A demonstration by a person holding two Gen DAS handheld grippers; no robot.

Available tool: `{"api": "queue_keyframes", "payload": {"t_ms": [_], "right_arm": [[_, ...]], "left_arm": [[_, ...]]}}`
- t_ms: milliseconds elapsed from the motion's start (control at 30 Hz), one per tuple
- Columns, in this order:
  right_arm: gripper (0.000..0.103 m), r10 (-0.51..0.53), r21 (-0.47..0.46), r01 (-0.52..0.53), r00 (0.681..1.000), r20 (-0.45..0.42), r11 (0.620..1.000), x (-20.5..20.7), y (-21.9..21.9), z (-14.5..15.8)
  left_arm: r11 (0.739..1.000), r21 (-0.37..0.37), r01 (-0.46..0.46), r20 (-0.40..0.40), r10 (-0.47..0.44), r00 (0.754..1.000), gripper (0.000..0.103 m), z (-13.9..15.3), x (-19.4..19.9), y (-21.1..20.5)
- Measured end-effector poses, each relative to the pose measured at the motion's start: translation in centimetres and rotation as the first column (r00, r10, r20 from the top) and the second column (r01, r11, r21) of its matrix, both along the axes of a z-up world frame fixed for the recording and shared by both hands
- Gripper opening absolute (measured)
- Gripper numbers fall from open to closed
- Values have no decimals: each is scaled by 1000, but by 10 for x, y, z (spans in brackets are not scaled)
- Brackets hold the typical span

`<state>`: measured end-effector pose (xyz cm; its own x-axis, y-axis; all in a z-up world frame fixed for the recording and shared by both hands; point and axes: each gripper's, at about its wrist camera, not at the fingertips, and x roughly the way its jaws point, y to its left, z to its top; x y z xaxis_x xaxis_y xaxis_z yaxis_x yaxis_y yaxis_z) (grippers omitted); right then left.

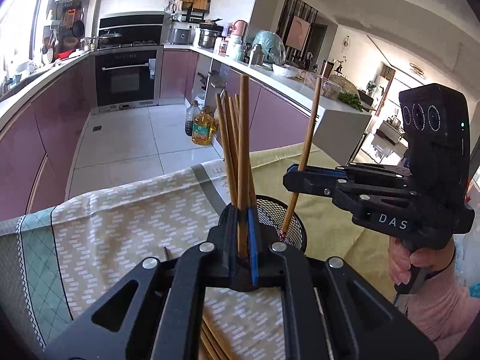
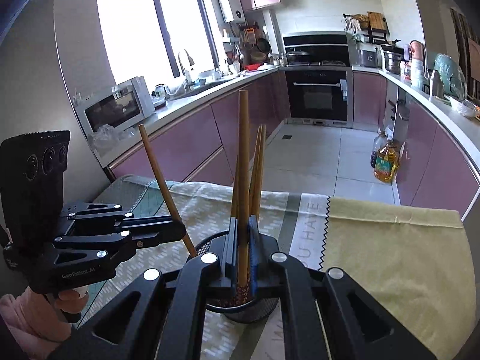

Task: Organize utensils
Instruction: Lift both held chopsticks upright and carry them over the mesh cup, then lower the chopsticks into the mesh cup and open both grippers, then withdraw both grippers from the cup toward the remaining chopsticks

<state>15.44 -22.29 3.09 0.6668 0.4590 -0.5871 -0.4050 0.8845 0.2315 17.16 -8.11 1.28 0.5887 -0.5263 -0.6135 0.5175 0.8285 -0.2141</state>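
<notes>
On the table: a cloth (image 1: 126,219) under a black mesh cup (image 1: 280,219).
Left claw (image 1: 244,240): clamped on one upright chopstick (image 1: 243,156), just beside the cup.
Right claw (image 2: 243,249): clamped on another chopstick (image 2: 243,180), its patterned end inside the cup's rim.
Cup contents: several chopsticks (image 2: 258,174) standing upright.
Loose sticks (image 1: 211,342): lying on the cloth beneath the left claw.

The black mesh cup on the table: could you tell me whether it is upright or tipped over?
Upright. The mesh cup stands on its base on the cloth, rim up, with chopsticks standing inside.
</notes>
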Motion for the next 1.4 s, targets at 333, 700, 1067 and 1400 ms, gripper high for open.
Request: {"api": "queue_keyframes", "payload": {"t_ms": [333, 700, 1067, 1400], "right_arm": [[8, -29, 14, 30, 998, -64, 999, 15, -1, -18], [25, -60, 40, 61, 998, -29, 997, -2, -7, -15], [48, 70, 21, -74, 989, 131, 997, -77, 12, 2], [49, 197, -9, -200, 972, -126, 980, -87, 68, -78]], "left_arm": [[1000, -3, -16, -46, 16, 999, 8, -15, 23, -2], [996, -35, -84, -61, 82, 995, 17, -29, 11, 15], [982, 16, -189, 41, 188, 981, 39, -27, -42, 63], [977, 121, -178, -100, 190, 977, 40, -95, -60, 77]]}}
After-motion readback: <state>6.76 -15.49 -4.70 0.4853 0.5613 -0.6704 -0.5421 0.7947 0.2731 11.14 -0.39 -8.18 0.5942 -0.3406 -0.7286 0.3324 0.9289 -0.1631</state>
